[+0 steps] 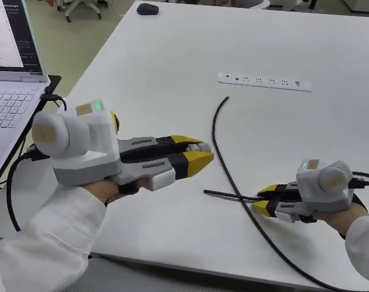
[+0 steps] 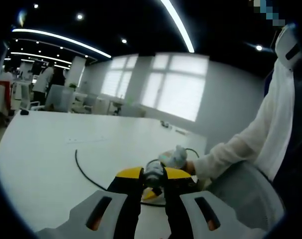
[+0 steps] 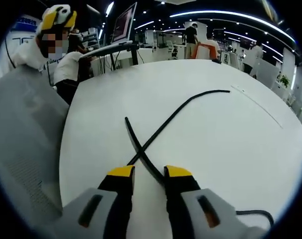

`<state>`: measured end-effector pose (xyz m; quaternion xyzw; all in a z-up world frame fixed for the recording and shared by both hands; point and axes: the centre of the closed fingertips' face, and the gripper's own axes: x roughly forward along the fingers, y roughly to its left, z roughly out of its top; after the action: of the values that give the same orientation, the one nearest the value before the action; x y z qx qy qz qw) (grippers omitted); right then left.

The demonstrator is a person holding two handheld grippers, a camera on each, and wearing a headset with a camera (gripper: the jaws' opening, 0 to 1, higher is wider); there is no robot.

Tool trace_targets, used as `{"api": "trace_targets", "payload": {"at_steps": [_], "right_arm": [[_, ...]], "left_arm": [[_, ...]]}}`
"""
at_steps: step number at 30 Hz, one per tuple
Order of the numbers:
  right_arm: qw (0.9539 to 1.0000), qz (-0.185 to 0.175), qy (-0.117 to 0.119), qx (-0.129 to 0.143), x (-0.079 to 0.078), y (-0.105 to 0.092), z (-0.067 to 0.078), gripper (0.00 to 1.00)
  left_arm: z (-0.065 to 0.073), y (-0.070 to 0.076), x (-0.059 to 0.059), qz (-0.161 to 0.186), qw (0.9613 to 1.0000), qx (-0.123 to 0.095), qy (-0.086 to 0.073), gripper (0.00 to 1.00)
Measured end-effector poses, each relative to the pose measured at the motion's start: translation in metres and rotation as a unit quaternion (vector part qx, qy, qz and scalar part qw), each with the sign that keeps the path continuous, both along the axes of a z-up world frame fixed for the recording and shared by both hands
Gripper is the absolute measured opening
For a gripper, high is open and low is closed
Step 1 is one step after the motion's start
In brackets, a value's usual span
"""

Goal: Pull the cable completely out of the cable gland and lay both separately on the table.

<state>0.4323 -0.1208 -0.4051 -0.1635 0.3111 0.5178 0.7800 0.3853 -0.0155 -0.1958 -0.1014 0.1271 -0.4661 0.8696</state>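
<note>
My left gripper (image 1: 203, 152) hovers over the white table (image 1: 166, 55), shut on a small grey-white cable gland (image 1: 201, 147). In its own view the cable gland (image 2: 153, 173) sits clamped between the yellow tips of the left gripper (image 2: 153, 181). The black cable (image 1: 218, 143) lies loose on the table, crossing over itself, apart from the gland. My right gripper (image 1: 262, 199) rests low at the front right, jaws open, with the cable's short end running between them. The right gripper view shows the cable (image 3: 191, 104) passing between the tips of the right gripper (image 3: 150, 172).
A white power strip (image 1: 263, 81) lies at the far right of the table. An open laptop (image 1: 8, 91) sits at the left edge with a dark cord (image 1: 11, 194) hanging off. A black mouse (image 1: 147, 8) lies at the far edge.
</note>
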Motion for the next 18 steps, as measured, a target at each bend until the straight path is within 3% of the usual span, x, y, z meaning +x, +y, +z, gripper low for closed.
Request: {"api": "trace_targets", "payload": {"at_steps": [9, 13, 18], "right_arm": [[0.999, -0.004, -0.021, 0.039, 0.008, -0.001, 0.037, 0.37], [0.9979, 0.0, -0.031, 0.057, 0.005, -0.004, 0.059, 0.4], [0.9969, 0.003, -0.044, 0.066, -0.005, -0.011, 0.086, 0.43]], "left_arm": [[-0.012, -0.004, 0.005, -0.005, 0.9998, 0.013, 0.012, 0.17], [-0.024, -0.009, 0.005, -0.025, 0.9987, 0.043, 0.009, 0.18], [-0.042, -0.009, 0.021, -0.028, 0.9974, 0.066, 0.011, 0.18]]}}
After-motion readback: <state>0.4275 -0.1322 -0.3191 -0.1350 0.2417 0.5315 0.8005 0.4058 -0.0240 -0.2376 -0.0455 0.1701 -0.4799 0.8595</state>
